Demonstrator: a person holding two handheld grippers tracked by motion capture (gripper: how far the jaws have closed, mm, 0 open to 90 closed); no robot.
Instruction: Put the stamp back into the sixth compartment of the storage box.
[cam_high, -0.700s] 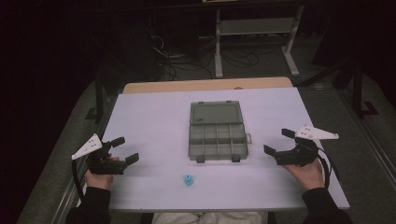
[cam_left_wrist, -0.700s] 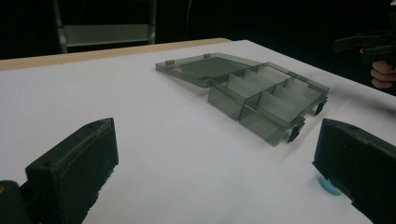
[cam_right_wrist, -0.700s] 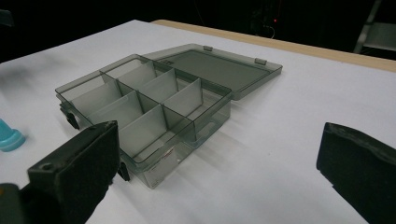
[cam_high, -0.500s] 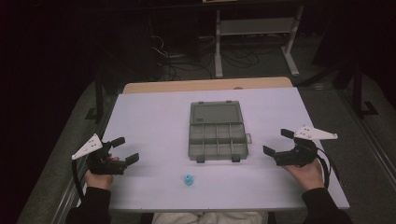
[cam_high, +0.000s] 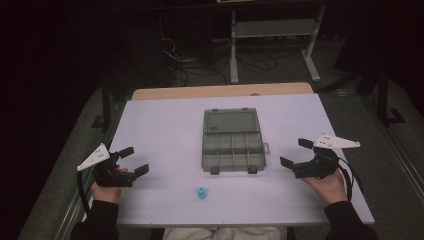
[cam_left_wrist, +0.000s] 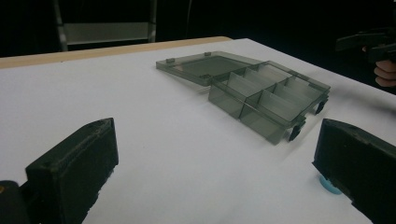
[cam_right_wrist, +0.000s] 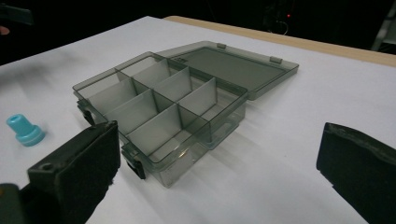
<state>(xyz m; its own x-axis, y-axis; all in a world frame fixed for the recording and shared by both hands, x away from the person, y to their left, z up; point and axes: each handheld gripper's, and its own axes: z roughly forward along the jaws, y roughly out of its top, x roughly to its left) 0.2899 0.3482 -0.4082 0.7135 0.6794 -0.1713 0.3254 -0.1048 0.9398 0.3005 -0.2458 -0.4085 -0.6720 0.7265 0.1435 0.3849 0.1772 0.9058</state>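
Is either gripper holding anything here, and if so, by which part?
Nothing is held. The left gripper and right gripper both stand open, apart from the compartment box and blue piece.

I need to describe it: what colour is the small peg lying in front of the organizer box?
Light blue; the peg shows best in the right gripper view.

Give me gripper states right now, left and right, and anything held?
Left gripper: open, nothing between the jaws, near the blue piece.
Right gripper: open, holding nothing, beside the open compartment box.
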